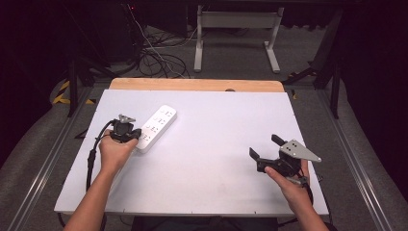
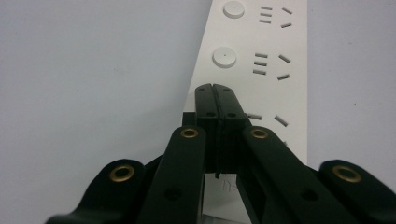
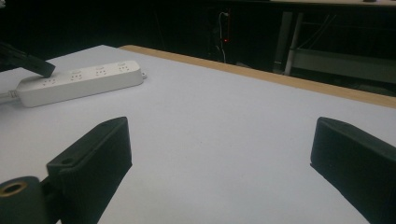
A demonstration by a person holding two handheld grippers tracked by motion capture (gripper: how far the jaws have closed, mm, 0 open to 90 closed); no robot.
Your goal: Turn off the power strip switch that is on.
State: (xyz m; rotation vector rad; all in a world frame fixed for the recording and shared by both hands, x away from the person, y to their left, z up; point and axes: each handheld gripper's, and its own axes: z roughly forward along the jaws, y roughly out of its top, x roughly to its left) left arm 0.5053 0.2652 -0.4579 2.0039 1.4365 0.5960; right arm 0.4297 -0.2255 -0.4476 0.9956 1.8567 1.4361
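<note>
Black jaws of the left gripper (image 2: pixel 215 88) rise closest to the lens in the left gripper view, pressed flat together with nothing between them, their tips poised over the near end of the white power strip (image 2: pixel 261 70). Whether the tips touch its face cannot be told. Round buttons and rows of socket slots run along the strip's top.

From the high view, the power strip (image 1: pixel 156 127) lies slantwise on the left half of the white desk (image 1: pixel 216 144), its near end just beside the left gripper (image 1: pixel 131 135), which the person's left hand (image 1: pixel 113 151) holds from behind. A black cable (image 1: pixel 91 156) trails from that gripper down toward the desk's near edge.

Well apart on the right side, the right gripper (image 1: pixel 263 147) sits low over bare desk in the right hand (image 1: pixel 291 185), its jaws spread wide and holding nothing. Its own view shows the two pads (image 3: pixel 93 158) far apart, with the strip (image 3: pixel 79 83) in the distance at left.

A wooden strip (image 1: pixel 197 84) borders the desk's far edge.
</note>
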